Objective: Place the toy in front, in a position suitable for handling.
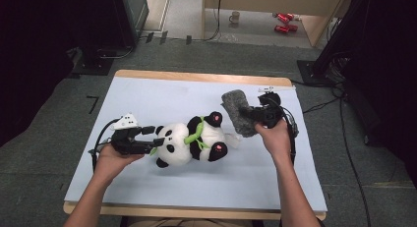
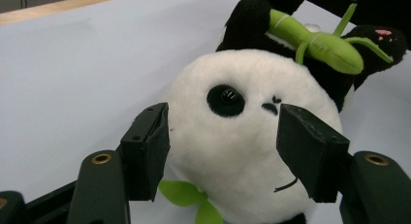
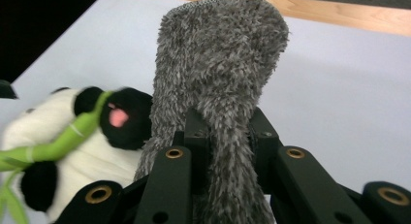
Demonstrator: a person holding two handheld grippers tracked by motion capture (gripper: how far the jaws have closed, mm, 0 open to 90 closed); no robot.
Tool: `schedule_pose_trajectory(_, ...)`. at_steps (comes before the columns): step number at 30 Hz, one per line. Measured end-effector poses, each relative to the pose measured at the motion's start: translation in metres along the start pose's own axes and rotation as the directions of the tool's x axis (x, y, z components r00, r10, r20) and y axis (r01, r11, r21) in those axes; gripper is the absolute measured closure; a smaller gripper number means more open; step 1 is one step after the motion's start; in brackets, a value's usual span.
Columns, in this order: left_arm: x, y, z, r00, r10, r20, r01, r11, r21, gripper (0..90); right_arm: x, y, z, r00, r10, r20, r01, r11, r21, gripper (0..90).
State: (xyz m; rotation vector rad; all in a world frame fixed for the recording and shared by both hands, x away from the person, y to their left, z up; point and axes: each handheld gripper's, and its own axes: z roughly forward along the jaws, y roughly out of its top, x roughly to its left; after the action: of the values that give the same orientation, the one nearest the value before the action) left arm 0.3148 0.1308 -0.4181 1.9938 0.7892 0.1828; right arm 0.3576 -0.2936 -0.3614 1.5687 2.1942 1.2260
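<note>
Lying on its back mid-desk point(image 1: 147, 97), the panda toy point(image 1: 192, 138) has its head between my left gripper point(image 2: 223, 151), whose jaws stand apart and press nothing. My right gripper point(image 3: 228, 146) is clenched on a grey fuzzy cloth point(image 3: 223, 73), held just beside the panda's feet.

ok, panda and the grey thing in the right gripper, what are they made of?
Panda: plush fabric, short matte pile, stitched mouth, glossy eye that looks plastic. Its green bamboo stalk: smooth stuffed cloth, probably.
Grey thing: shaggy long-pile fabric, fleece or microfibre; it bunches where the right gripper pinches it, so soft.
</note>
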Motion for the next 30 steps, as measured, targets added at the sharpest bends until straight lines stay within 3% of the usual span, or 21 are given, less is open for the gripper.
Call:
schedule_pose_trajectory(9,-0.001,-0.013,0.003,0.9998,-0.002,0.022,0.002,0.9999,0.012,35.0,0.036,0.022,0.001,0.9946,-0.078,-0.068,0.079,0.997,0.007,76.0)
schedule_pose_trajectory(14,-0.005,-0.017,0.016,0.9991,0.012,0.041,-0.014,0.9984,0.054,34.1,0.056,0.029,0.005,0.9872,-0.112,-0.113,0.113,0.994,0.006,76.0)
schedule_pose_trajectory(17,-0.005,-0.018,0.019,0.9987,0.022,0.045,-0.023,0.9991,0.036,33.8,0.066,0.032,0.013,0.9814,-0.12,-0.149,0.124,0.992,0.014,76.0)
schedule_pose_trajectory(20,-0.003,-0.019,0.02,0.9982,0.003,0.06,-0.005,0.9997,0.025,34.6,0.073,0.033,0.022,0.9777,-0.134,-0.161,0.141,0.99,0.027,75.9)
schedule_pose_trajectory(25,0.0,-0.018,0.025,0.9951,0.004,0.099,-0.005,1.0,0.005,42.9,0.087,0.03,0.038,0.969,-0.154,-0.193,0.168,0.984,0.056,75.9)
schedule_pose_trajectory(30,-0.001,-0.016,0.03,0.9966,0.008,0.082,-0.007,0.9999,-0.013,45.9,0.098,0.028,0.052,0.9591,-0.169,-0.227,0.19,0.979,0.074,75.9)
